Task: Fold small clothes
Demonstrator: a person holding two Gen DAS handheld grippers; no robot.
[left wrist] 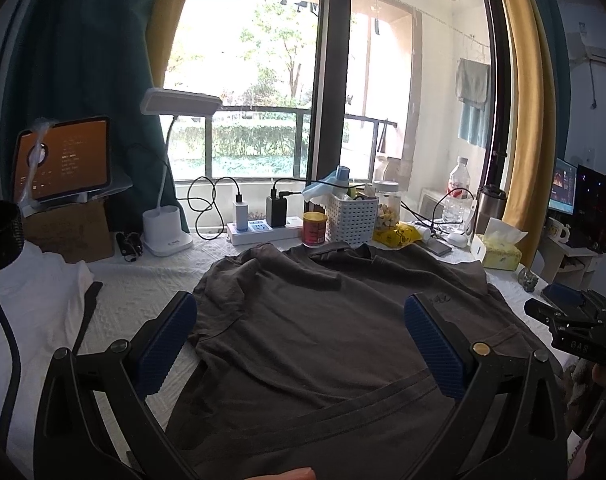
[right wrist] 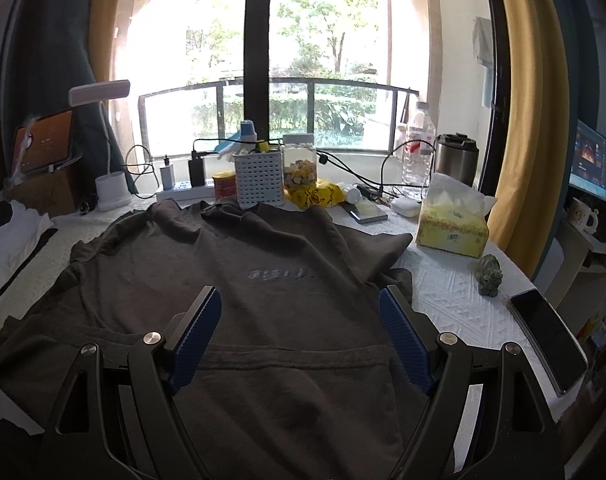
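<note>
Left wrist view gives me my left tongs spread wide, their ribbed blue pads hanging above a dark grey-brown T-shirt with nothing between them. The shirt is soft, matte knit, lying rumpled on the counter, which wears a white quilted cover with a raised pattern. A stitched hem band crosses the cloth just below the tongs, and a sleeve bunches up ahead to their left. At the far right edge I see the black body of my right tongs.

From the right wrist view, the right tongs are also spread and empty, over the shirt's front; a faint pale printed line sits just ahead of the tips. Right of them lie a glossy flat phone, a small green carved figurine and a yellow soft tissue pack. Farther ahead stands a white perforated plastic basket.
</note>
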